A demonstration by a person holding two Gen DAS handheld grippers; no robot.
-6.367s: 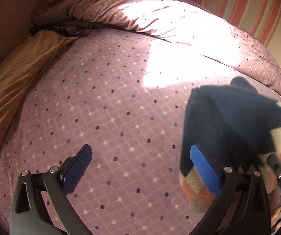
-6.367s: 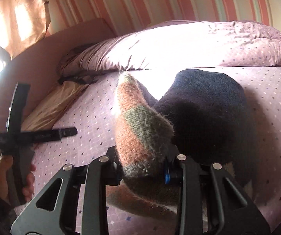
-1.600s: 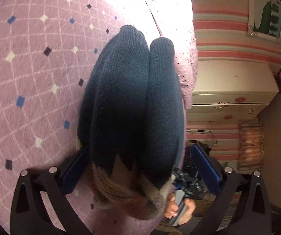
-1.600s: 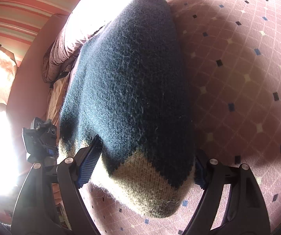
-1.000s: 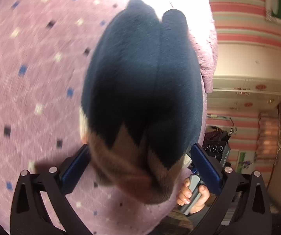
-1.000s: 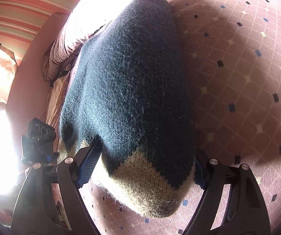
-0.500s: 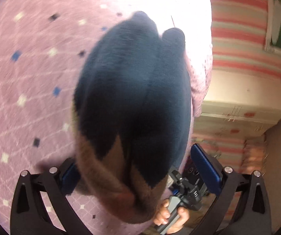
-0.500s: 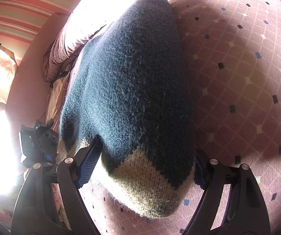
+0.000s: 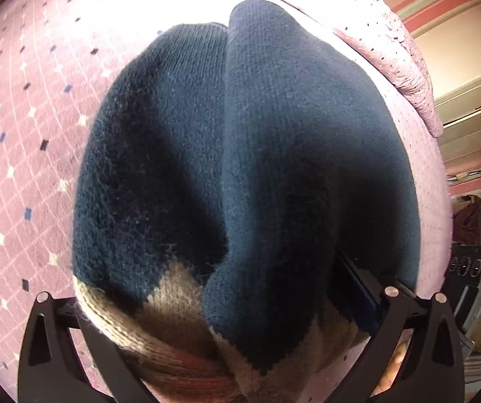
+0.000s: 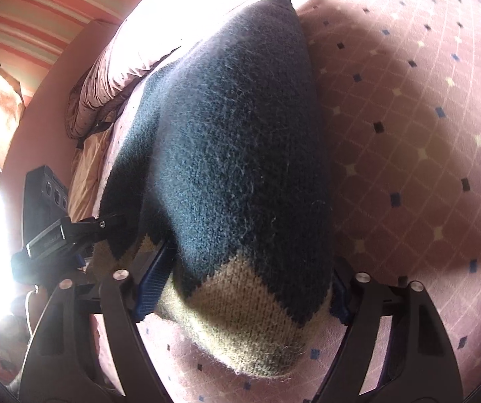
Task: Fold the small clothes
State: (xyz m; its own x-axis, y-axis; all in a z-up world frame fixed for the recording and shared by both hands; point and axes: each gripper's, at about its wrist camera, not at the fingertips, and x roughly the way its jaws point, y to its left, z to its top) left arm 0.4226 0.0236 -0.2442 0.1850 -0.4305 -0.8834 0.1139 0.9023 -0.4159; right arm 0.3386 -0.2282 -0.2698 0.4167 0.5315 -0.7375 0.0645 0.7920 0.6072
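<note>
You have one garment here, a dark blue knitted sweater (image 9: 257, 154) with a tan and rust zigzag band at its near end, and two grippers working it. It lies on the pink diamond-patterned bedspread (image 9: 22, 141), bunched into two thick rolls side by side.

Your left gripper (image 9: 227, 299) stands wide apart, with the sweater's banded end bulging between its arms and hiding the left pad. Your right gripper (image 10: 240, 288) is spread too, its blue pads (image 10: 151, 285) flanking the banded end without pinching it.

Only the left wrist view shows a cream dresser (image 9: 475, 124) at far right. Only the right wrist view shows the rumpled duvet (image 10: 106, 80) far left, plus your left gripper's body beside the sweater.
</note>
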